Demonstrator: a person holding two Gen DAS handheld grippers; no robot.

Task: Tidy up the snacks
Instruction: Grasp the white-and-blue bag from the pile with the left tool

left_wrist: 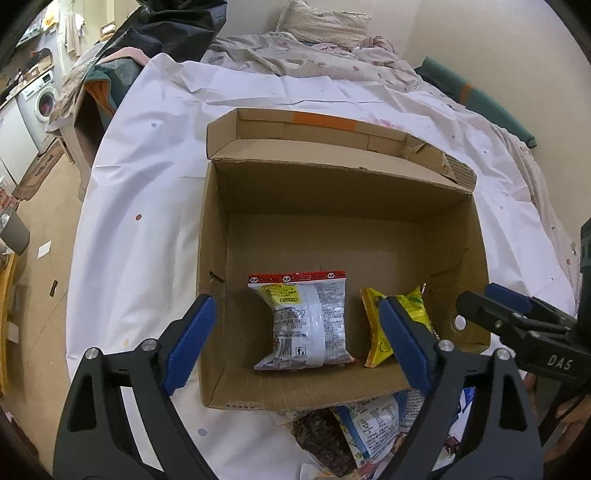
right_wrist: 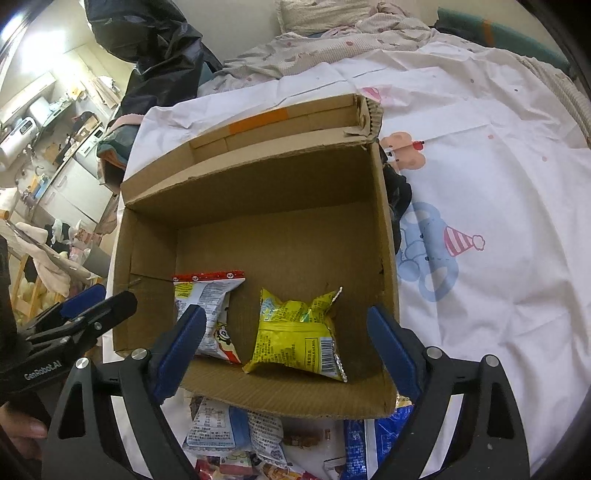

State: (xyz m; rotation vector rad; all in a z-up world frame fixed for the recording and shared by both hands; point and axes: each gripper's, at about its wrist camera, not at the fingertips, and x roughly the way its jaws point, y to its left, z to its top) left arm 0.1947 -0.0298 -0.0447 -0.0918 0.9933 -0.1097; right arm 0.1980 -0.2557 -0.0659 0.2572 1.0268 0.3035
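An open cardboard box point(left_wrist: 332, 192) point(right_wrist: 258, 184) sits on a white bedsheet. Inside lie a silver snack bag with a red top point(left_wrist: 306, 321) point(right_wrist: 207, 299) and a yellow snack bag point(left_wrist: 410, 317) point(right_wrist: 295, 336). My left gripper point(left_wrist: 295, 332) is open and empty, hovering above the box's near edge. My right gripper point(right_wrist: 288, 343) is open and empty, also above the near edge. Each gripper shows at the side of the other's view, the right one point(left_wrist: 517, 321) and the left one point(right_wrist: 81, 314). Several loose snack packets point(left_wrist: 354, 432) point(right_wrist: 236, 435) lie on the sheet in front of the box.
The white sheet point(left_wrist: 147, 221) point(right_wrist: 498, 221) covers a bed with rumpled bedding and a pillow point(left_wrist: 325, 22) behind the box. A black bag point(right_wrist: 155, 48) stands at the back left. The floor and a washing machine point(left_wrist: 40, 107) are to the left.
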